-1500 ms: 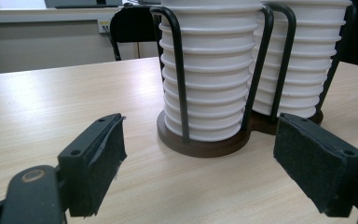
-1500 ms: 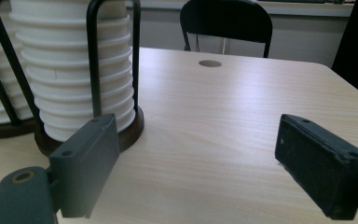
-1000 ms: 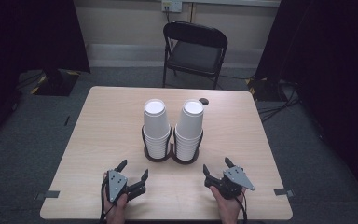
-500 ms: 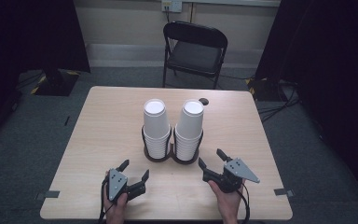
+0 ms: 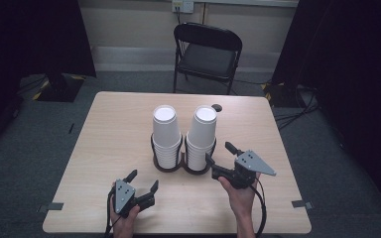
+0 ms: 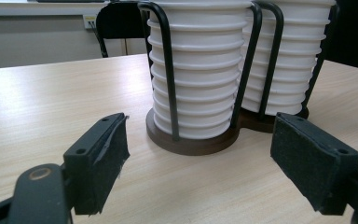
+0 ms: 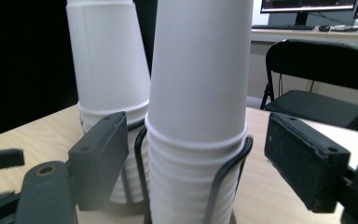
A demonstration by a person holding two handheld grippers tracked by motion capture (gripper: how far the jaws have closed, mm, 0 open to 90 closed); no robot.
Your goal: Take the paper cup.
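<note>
Two stacks of white paper cups stand upside down in a black wire holder [image 5: 182,166] at the table's middle: the left stack [image 5: 166,134] and the right stack [image 5: 201,136]. My right gripper [image 5: 219,154] is open, raised a little, just right of the right stack [image 7: 198,93], its jaws on either side of it without touching. My left gripper [image 5: 143,179] rests open near the front edge, pointing at the holder's base [image 6: 191,142] and the left stack [image 6: 198,70]. Nothing is held.
A black folding chair [image 5: 206,52] stands beyond the table's far edge. A small dark disc [image 5: 217,107] lies on the table behind the right stack. The wooden table [image 5: 104,134] has free room left and right of the holder.
My right gripper has lifted and moved forward and left toward the right cup stack. The left gripper has stayed put.
</note>
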